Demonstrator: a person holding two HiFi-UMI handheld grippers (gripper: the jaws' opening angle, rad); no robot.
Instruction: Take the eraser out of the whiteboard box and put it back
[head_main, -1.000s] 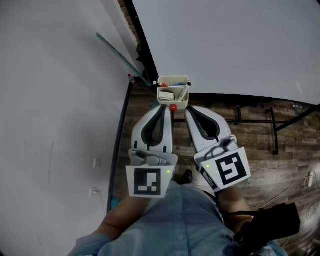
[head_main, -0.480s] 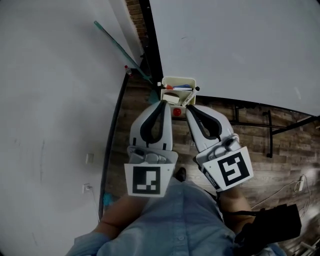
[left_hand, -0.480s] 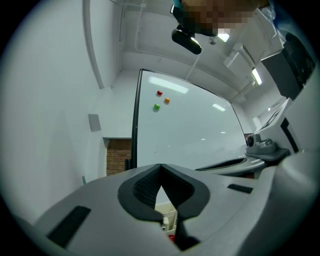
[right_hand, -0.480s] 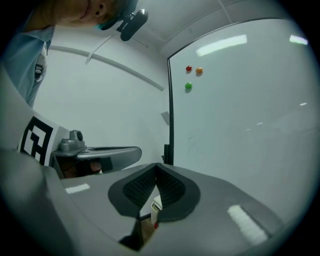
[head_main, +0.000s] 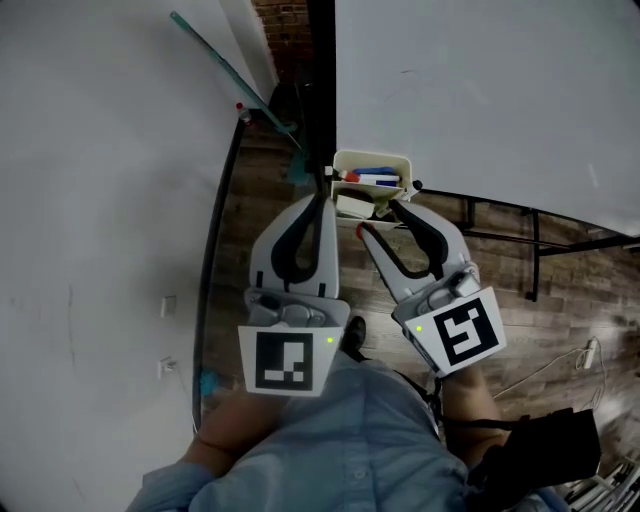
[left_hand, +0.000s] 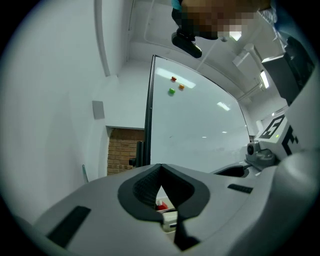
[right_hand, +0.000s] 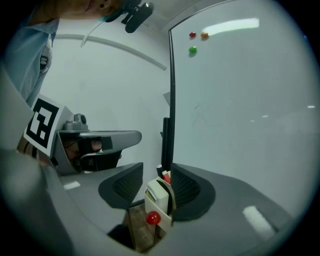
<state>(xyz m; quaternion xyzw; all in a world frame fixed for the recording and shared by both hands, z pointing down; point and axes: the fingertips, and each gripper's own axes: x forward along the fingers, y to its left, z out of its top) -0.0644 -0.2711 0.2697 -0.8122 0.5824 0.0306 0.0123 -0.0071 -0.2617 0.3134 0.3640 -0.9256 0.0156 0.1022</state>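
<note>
The cream whiteboard box (head_main: 372, 157) hangs at the whiteboard's lower left corner. It holds several markers (head_main: 375, 178) and the white eraser (head_main: 353, 206) at its near side. My left gripper (head_main: 318, 196) is shut and empty, its tips just left of the box. My right gripper (head_main: 380, 217) is in front of the box with its jaws opening and nothing pressed between them. In the right gripper view the eraser (right_hand: 159, 192) in the box (right_hand: 162, 209) shows in the gap between the jaws, above a red ball magnet (right_hand: 153, 218). The left gripper view shows shut pads (left_hand: 150, 186).
The whiteboard (head_main: 480, 90) fills the upper right, with red, orange and green magnets (right_hand: 192, 49) high on it. A white wall (head_main: 100, 200) is at left, with a green rod (head_main: 230, 75) leaning on it. Black stand legs (head_main: 500, 235) cross the wood floor (head_main: 560, 290).
Both grippers have moved forward to the box. The right gripper's jaws, shut before, have spread apart. The left gripper stays shut.
</note>
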